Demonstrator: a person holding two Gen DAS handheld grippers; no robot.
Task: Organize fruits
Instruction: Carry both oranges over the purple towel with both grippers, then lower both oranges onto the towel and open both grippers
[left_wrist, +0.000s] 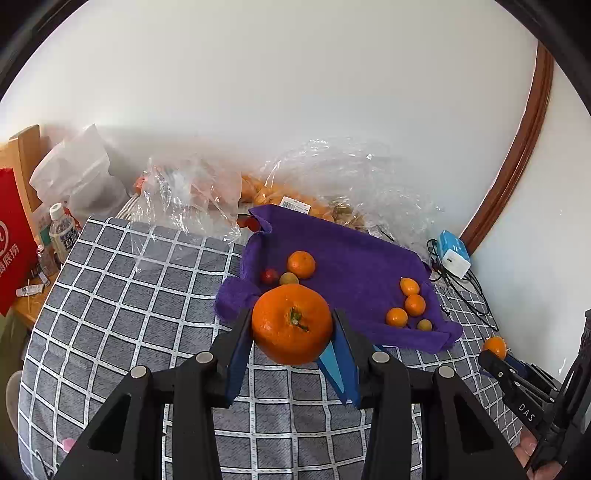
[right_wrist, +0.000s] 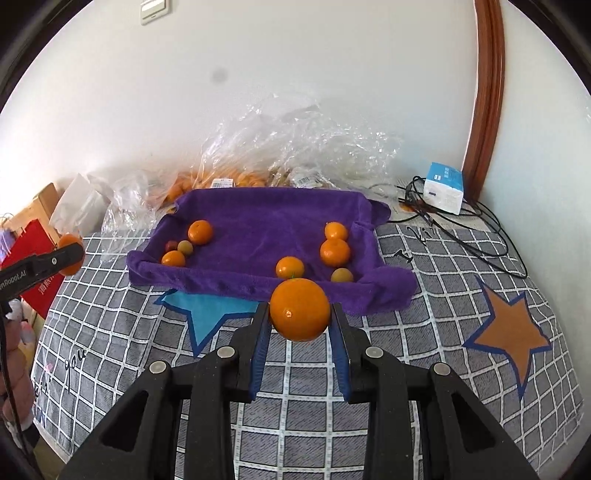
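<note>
The left tongs (left_wrist: 293, 326) are clamping a large mandarin (left_wrist: 291, 325) across its middle; the right tongs (right_wrist: 300, 312) are pinching a smaller mandarin (right_wrist: 299, 309) likewise. Both are hanging before the near edge of the purple towel (right_wrist: 258, 225) on the checked surface (right_wrist: 424, 295). Light, round, soft-skinned, probably bruising: gentle equatorial grips suit them.

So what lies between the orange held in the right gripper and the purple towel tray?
Only bare checked cloth: in the right wrist view the held orange hangs just short of the purple towel tray, nothing intervening.
</note>
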